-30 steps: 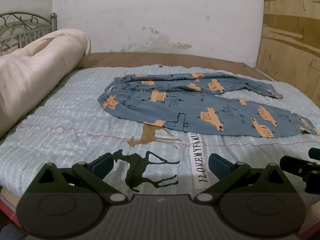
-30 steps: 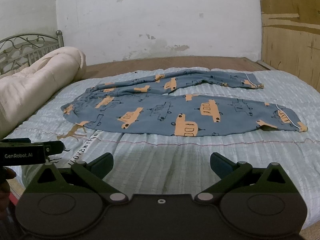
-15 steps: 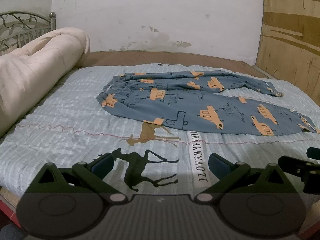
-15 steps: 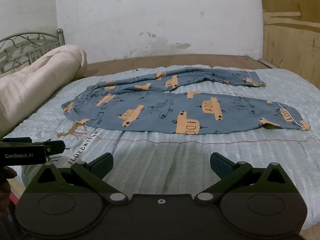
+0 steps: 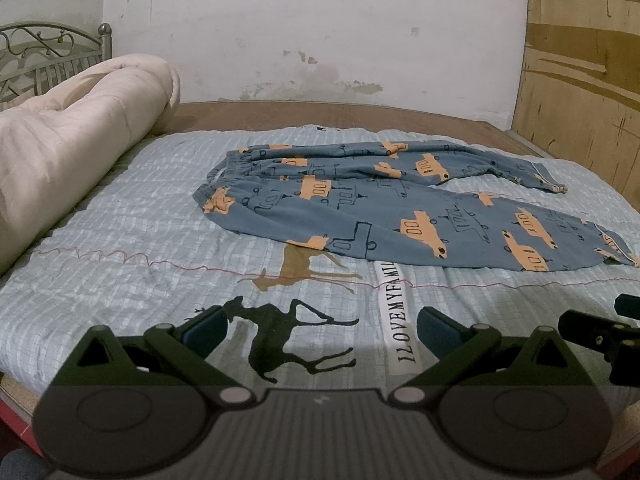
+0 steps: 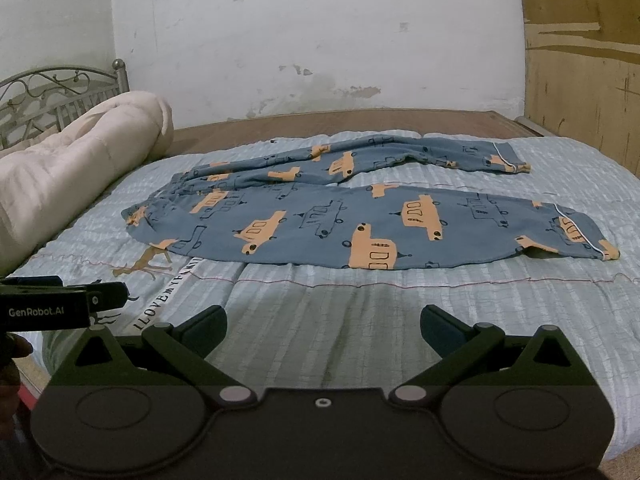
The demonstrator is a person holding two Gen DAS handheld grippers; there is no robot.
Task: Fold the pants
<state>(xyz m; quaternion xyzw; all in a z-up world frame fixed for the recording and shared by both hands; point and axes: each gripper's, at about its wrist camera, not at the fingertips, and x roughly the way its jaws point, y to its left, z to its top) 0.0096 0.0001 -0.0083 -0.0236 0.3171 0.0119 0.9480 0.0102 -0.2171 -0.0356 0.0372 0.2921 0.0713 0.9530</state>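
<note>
The pants (image 5: 400,208) (image 6: 360,220), blue with orange cars, lie spread flat across the middle of the bed (image 5: 120,248) (image 6: 480,312), waistband toward the rolled quilt (image 5: 68,128) (image 6: 72,156) at the headboard side, both legs stretched toward the opposite edge and parted in a narrow V. They lie as they did a second ago; nothing touches them. In both views the cloth now sits slightly lower and larger than before, so both cameras have crept closer to it. The left gripper (image 5: 320,326) hangs over the near edge above the deer print (image 5: 280,332), fingers spread wide and empty. The right gripper (image 6: 323,326) hovers beside it over bare bedspread, likewise wide and empty.
</note>
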